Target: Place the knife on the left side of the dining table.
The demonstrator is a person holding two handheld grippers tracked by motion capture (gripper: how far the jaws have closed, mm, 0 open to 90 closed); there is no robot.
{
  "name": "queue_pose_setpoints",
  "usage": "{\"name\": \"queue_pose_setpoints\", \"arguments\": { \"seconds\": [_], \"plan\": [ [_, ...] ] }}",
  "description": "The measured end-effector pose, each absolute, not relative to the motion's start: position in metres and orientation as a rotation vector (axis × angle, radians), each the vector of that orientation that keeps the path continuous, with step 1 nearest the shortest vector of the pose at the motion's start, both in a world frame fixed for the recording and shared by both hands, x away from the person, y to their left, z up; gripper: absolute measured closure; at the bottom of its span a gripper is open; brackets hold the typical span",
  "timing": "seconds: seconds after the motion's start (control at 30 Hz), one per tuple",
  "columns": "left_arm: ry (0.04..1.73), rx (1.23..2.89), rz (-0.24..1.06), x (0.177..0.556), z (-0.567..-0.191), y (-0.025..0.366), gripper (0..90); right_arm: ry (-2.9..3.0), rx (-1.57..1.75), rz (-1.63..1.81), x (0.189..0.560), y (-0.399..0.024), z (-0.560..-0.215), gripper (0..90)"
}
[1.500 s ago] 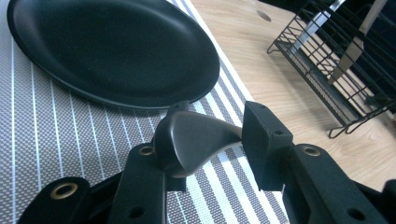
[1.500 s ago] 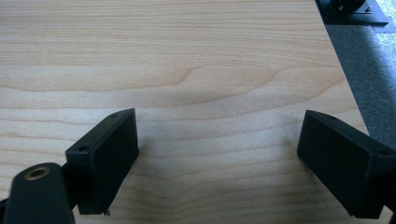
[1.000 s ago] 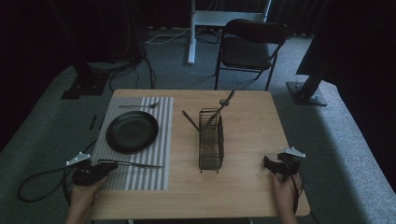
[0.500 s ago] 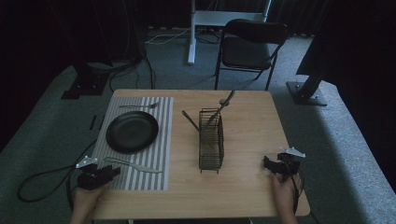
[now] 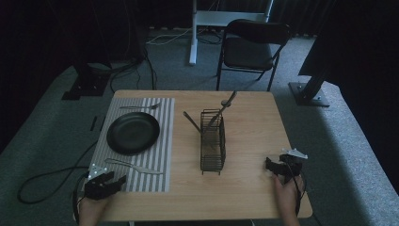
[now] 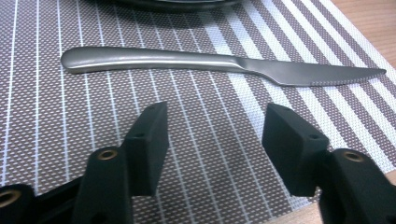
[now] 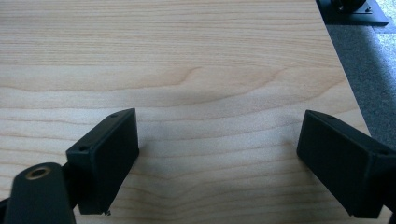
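Left gripper back off knife

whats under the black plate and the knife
A striped placemat lies under both the black plate and the knife. The wooden table beneath the mat is covered there.

Right gripper jaws wide apart, over bare wooden table

A dim studio or lab set up for recording, not a home. A wooden counter stands alone on grey carpet, ringed by dark curtains, black stand bases, floor cables and one folding chair. On it lies a staged place setting: striped mat, plate, cutlery rack.
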State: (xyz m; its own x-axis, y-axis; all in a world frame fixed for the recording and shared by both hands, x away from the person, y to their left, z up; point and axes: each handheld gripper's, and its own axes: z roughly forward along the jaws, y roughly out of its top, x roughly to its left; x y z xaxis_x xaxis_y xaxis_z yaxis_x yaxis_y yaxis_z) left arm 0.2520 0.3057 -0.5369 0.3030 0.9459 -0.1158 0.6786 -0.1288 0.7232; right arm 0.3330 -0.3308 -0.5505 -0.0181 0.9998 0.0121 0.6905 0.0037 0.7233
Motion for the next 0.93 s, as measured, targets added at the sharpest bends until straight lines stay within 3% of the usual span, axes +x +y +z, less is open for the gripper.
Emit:
{"name": "queue_pose_setpoints", "arguments": {
  "seconds": [0.23,0.47,0.5,0.57,0.67,0.7,0.8,0.93],
  "plan": [
    [1.462,1.865,0.552,0.247,-0.538,0.301,36.5,1.763,1.739,0.767,0.333,-0.331,-0.550,11.8],
    [1.526,1.797,0.538,0.246,-0.532,0.302,26.1,1.762,1.739,0.766,0.333,-0.331,-0.550,11.8],
    [1.532,1.792,0.536,0.246,-0.532,0.303,16.6,1.762,1.739,0.766,0.333,-0.331,-0.550,11.8],
    [1.532,1.799,0.508,0.246,-0.533,0.304,10.0,1.763,1.739,0.766,0.333,-0.331,-0.550,11.8],
    [1.536,1.831,0.501,0.246,-0.536,0.301,8.3,1.762,1.739,0.766,0.333,-0.331,-0.550,11.8],
    [1.535,1.837,0.500,0.247,-0.536,0.300,0.0,1.762,1.739,0.766,0.333,-0.331,-0.550,11.8],
    [1.524,1.862,0.487,0.248,-0.541,0.297,0.0,1.763,1.739,0.767,0.333,-0.331,-0.550,11.8],
    [1.529,1.909,0.566,0.248,-0.544,0.290,0.1,1.762,1.739,0.767,0.333,-0.331,-0.550,11.8]
  ]
}}
